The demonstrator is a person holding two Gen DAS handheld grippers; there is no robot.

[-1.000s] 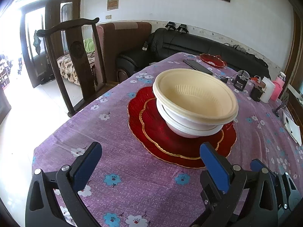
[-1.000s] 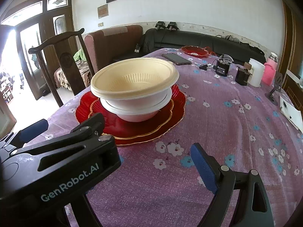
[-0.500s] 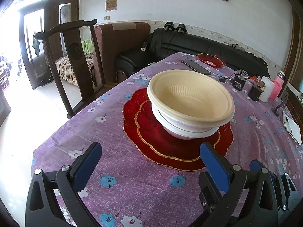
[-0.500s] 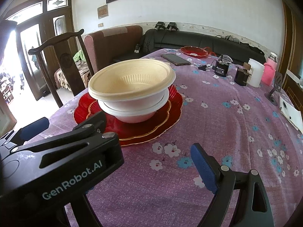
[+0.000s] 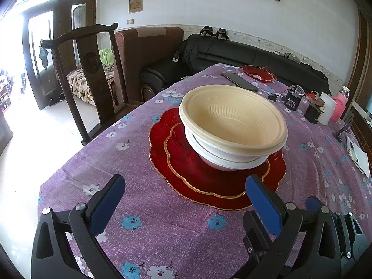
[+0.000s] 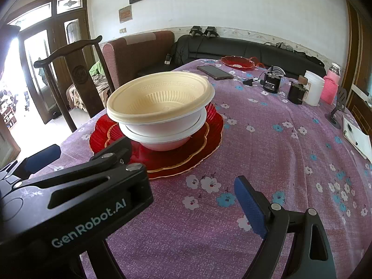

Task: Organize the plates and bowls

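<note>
A: Two bowls, nested: cream bowl (image 5: 233,121) inside white bowl (image 5: 229,160), both on stacked red plates (image 5: 183,169), purple-clothed table (image 5: 162,223).

B: Grippers?

A: Left gripper (image 5: 186,200) spread wide, holding nothing, just short of the plates. Right gripper (image 6: 148,183) likewise wide apart, nothing held.

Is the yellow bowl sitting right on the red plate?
Apart. The right wrist view shows the cream bowl nested in a white bowl; only the white bowl rests on the red plate, keeping the cream one above it.
</note>
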